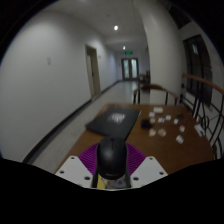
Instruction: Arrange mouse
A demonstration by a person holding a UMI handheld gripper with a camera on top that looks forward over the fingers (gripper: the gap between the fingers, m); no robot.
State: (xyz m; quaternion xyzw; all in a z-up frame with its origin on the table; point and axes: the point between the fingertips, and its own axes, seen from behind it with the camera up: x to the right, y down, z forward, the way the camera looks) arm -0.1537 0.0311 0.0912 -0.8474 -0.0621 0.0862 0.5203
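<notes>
A black computer mouse sits between my gripper's two fingers, its rounded back facing the camera. The purple pads press against both of its sides, so the gripper is shut on it and holds it above the near edge of a brown wooden table. A dark mouse mat with a pale glare patch lies on the table just beyond the mouse.
Small white scraps or objects lie scattered on the table right of the mat. Dark chairs stand at the table's far and right sides. A long corridor with doors runs beyond; grey floor lies to the left.
</notes>
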